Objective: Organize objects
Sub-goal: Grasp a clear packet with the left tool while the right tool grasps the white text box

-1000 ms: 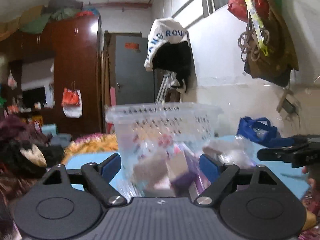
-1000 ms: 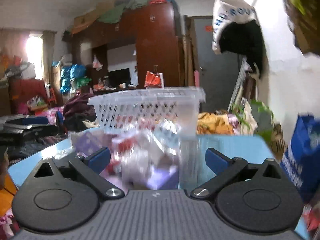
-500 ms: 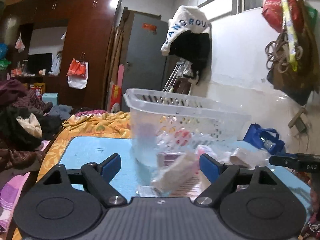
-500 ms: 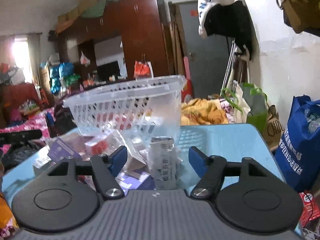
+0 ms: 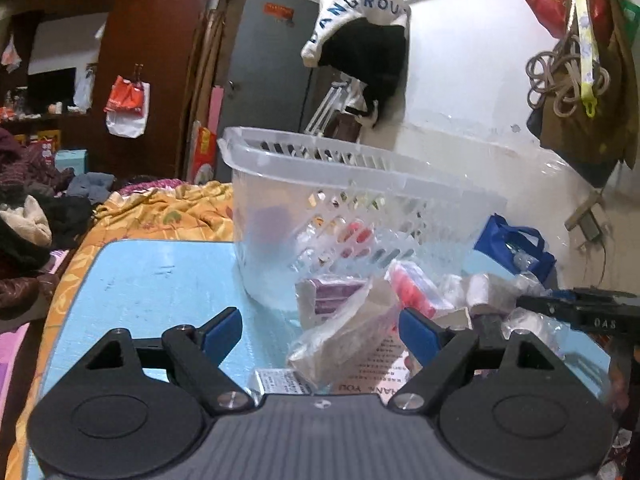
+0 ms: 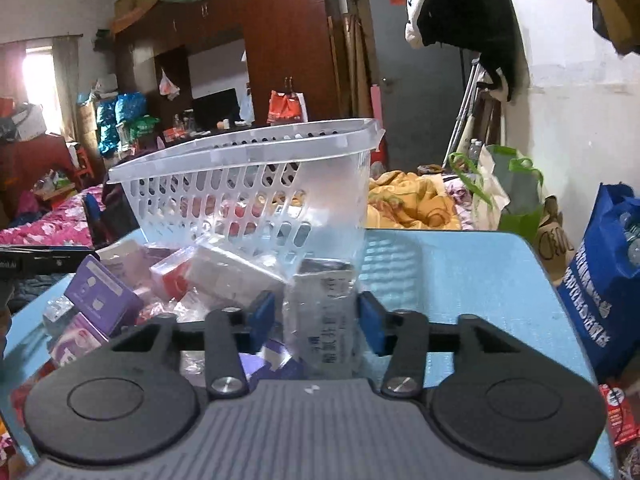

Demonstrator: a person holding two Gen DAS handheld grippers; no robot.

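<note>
Much of the pile on the blue bench (image 5: 132, 280) is hard to read; clear wrapping blurs the packets, and the lower ends of several are cut off behind the gripper bodies; what lies in the basket (image 5: 360, 184) shows only as red and pale blots through its slotted wall; in the right wrist view the basket (image 6: 248, 168) stands tilted, its near side propped on the pile

The right gripper (image 6: 316, 318) has just been closing, and its blue pads now press both sides of an upright wrapped pack (image 6: 320, 312) with grey print; the pack's foot is hidden below the gripper; half a second ago the pads stood apart with the pack loose between them; beside it to the left lie purple boxes (image 6: 100, 292) and a red-and-white packet (image 6: 176, 276), partly under the basket

The left gripper (image 5: 320, 330) stands wide, nothing pressed; a wrapped brownish packet (image 5: 340, 340) lies between its fingers, nearer the right one, touching neither so far as can be seen; a printed sheet (image 5: 380, 368) under it is cut off by the gripper body; since a second ago this view has swung, so the basket now sits right of centre with more bare bench on the left; the right gripper shows at that view's right edge, only partly in view
</note>
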